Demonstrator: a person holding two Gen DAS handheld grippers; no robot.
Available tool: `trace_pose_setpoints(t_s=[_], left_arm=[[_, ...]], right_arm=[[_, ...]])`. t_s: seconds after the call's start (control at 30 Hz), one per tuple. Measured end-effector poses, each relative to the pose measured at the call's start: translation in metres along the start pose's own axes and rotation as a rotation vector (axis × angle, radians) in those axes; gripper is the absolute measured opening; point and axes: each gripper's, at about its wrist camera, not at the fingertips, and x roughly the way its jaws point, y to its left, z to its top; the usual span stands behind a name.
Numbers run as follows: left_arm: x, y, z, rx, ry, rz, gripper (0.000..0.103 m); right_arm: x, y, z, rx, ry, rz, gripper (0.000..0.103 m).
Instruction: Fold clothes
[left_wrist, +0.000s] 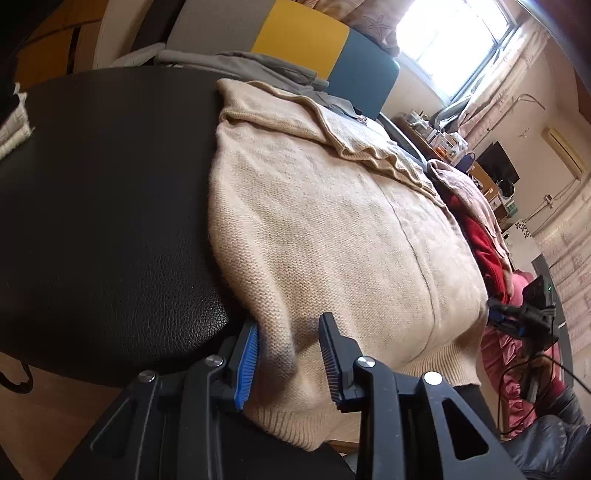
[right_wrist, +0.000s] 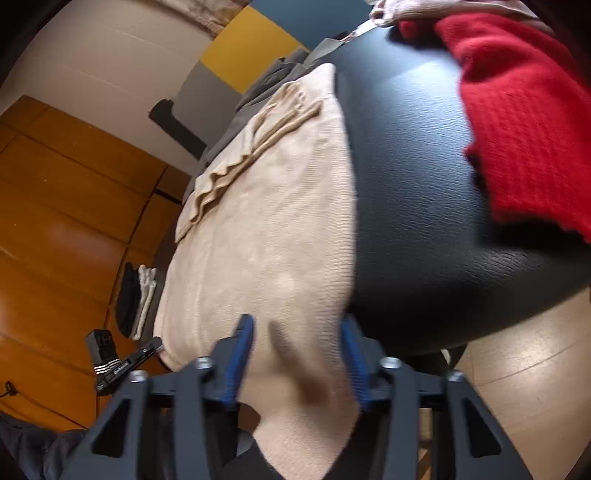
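Observation:
A beige knit sweater (left_wrist: 332, 229) lies spread on a black leather table (left_wrist: 103, 221), its ribbed hem hanging over the near edge. My left gripper (left_wrist: 290, 332) is open, its jaws astride the sweater's near left edge. The other gripper shows at the right (left_wrist: 524, 317). In the right wrist view the same sweater (right_wrist: 266, 236) lies on the black table (right_wrist: 417, 206). My right gripper (right_wrist: 297, 332) is open with the sweater's near right corner between its jaws.
A red knit garment (right_wrist: 524, 122) lies on the table's right side, also seen in the left wrist view (left_wrist: 487, 251). Grey clothes (left_wrist: 258, 66) lie at the far edge. Folded black and white items (right_wrist: 135, 299) lie to the left. Wooden floor lies below.

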Motion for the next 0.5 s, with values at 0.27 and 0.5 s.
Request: trace_pose_setpoints(t_s=[0.27,0.5], left_arm=[[0.001,0.011,0.002,-0.024,0.007,0.011,0.011],[0.002,0.004,0.002,0.021,0.008,0.048,0.029]], right_arm=[[0.001,0.0,0.003,-0.041,0.038,-0.092,0.01],[0.0,0.001,0.006,-0.078,0.083,-0.129,0.015]])
